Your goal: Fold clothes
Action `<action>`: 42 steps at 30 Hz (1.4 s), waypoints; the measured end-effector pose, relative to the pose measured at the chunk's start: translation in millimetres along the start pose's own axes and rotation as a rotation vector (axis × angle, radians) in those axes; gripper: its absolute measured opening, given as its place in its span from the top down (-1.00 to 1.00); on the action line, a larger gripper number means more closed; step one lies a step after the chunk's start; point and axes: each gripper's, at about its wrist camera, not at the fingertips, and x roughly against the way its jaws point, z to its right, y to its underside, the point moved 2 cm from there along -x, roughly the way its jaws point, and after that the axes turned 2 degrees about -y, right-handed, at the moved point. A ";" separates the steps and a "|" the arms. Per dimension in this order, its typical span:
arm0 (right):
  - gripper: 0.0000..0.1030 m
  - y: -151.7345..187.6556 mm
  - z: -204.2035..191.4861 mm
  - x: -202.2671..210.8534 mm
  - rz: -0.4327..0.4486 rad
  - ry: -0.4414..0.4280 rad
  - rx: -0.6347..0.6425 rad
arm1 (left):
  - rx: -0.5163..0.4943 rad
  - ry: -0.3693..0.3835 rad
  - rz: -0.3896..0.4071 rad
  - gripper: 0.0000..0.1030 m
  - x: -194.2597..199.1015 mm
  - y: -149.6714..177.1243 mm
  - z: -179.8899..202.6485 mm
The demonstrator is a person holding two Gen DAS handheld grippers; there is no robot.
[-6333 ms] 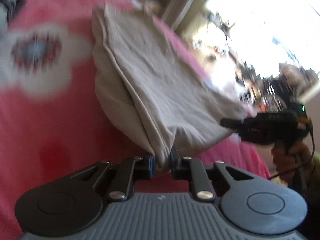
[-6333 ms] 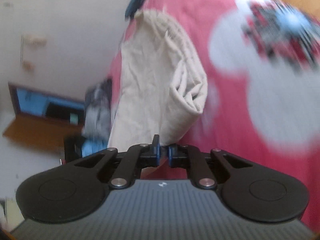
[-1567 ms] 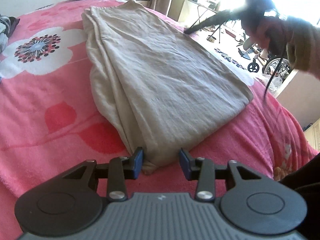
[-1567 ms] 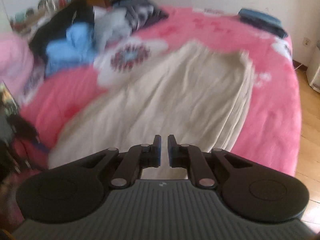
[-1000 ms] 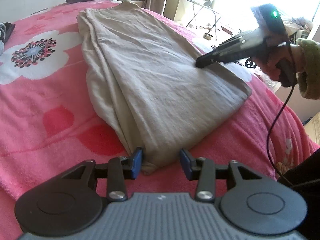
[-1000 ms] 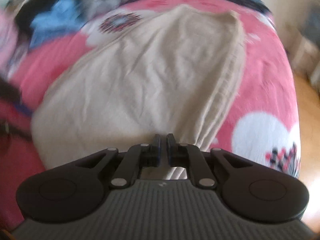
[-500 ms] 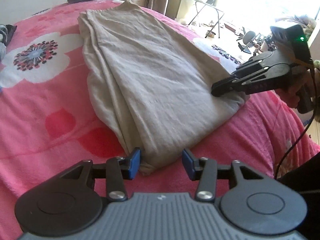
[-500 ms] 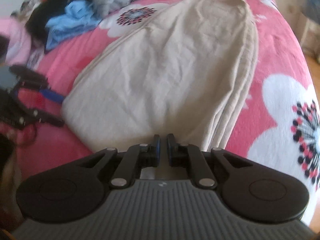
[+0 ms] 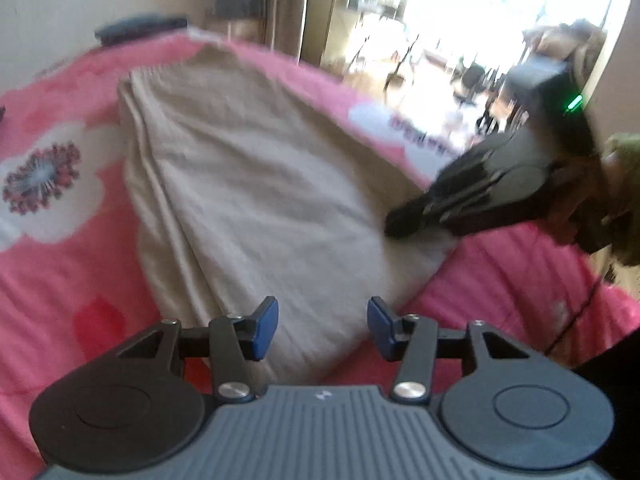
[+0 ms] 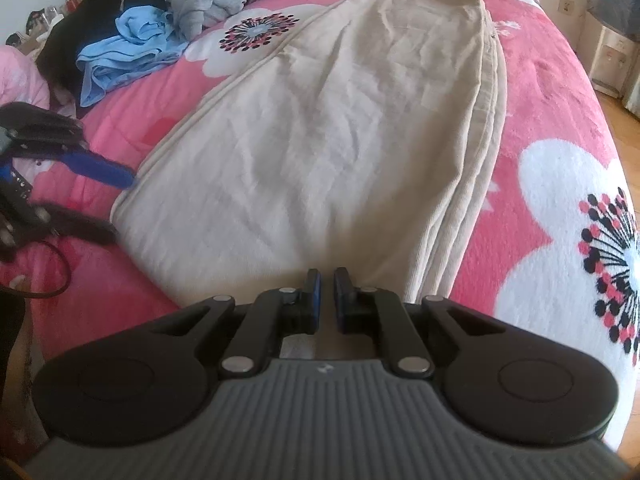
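A beige garment (image 9: 256,200) lies folded lengthwise on the pink flowered bedspread (image 9: 60,248); it also fills the right wrist view (image 10: 340,136). My left gripper (image 9: 322,322) is open, its blue pads either side of the garment's near corner, holding nothing. My right gripper (image 10: 324,294) is nearly shut with a thin gap, over the garment's near edge, with no cloth between the pads. In the left wrist view the right gripper (image 9: 404,220) rests at the garment's right corner. In the right wrist view the left gripper (image 10: 100,172) is at the garment's left corner.
A heap of clothes, blue (image 10: 128,48), grey (image 10: 212,4) and black, lies at the bed's far left. A dark folded item (image 9: 140,28) sits at the bed's far end. The bed edge drops to a wooden floor (image 10: 624,120) on the right.
The left gripper has opened wider and shifted right along the garment's near edge. The right gripper has come down from mid-garment to the near right corner, staying nearly shut.
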 end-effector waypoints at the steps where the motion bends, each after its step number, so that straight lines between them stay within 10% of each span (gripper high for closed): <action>1: 0.88 0.2 -0.8 0.1 0.001 0.004 -0.001 | -0.009 -0.004 -0.011 0.01 -3.9 0.6 2.0; 12: 0.83 -0.1 -7.1 8.6 0.065 0.058 -0.068 | -0.050 -0.005 -0.107 -0.38 -31.7 2.4 14.8; 20: 0.03 -15.9 -20.4 35.3 0.206 0.162 -0.040 | -0.015 0.036 -0.100 -0.63 -21.6 -6.3 12.8; 42: -0.88 -19.3 -21.4 38.6 0.305 0.253 -0.134 | 0.128 -0.095 -0.021 -1.00 -3.4 -20.1 -8.4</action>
